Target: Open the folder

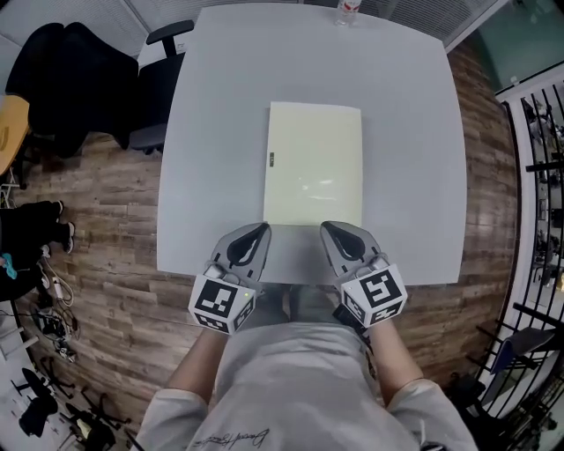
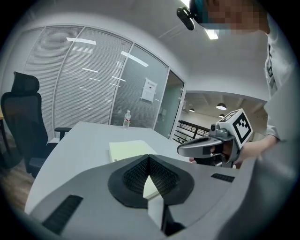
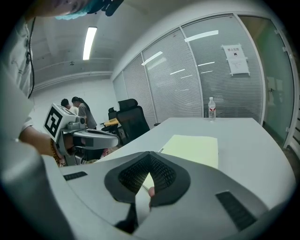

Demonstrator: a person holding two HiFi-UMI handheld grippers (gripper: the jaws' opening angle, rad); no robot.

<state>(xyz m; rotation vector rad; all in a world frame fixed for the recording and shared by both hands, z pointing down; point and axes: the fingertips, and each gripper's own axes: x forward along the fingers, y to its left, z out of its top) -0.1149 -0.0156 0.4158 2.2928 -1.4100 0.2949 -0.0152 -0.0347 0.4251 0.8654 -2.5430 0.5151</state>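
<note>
Head view puts the pale folder (image 1: 314, 165) mid-frame, flat and unopened on the worktop (image 1: 211, 132) — nothing done yet — with left gripper (image 1: 262, 228) and right gripper (image 1: 327, 227) just below it, jaws closed, empty.

Table: light grey square table top (image 1: 220, 132), corners rounded.
Bottle: clear plastic water bottle (image 1: 347, 11), upright at the table's far edge.
Chair: black office chair with armrests (image 2: 21, 126), just beside the table's far left corner.
Floor: brown wood-plank floor (image 1: 106, 229); tangle of black cables (image 1: 48, 326) at left.
Wall: glass partition with closed grey blinds (image 3: 187, 84); white paper notice (image 3: 234, 60) on it.
Railing: black metal railing (image 1: 538, 176), right of the table.
</note>
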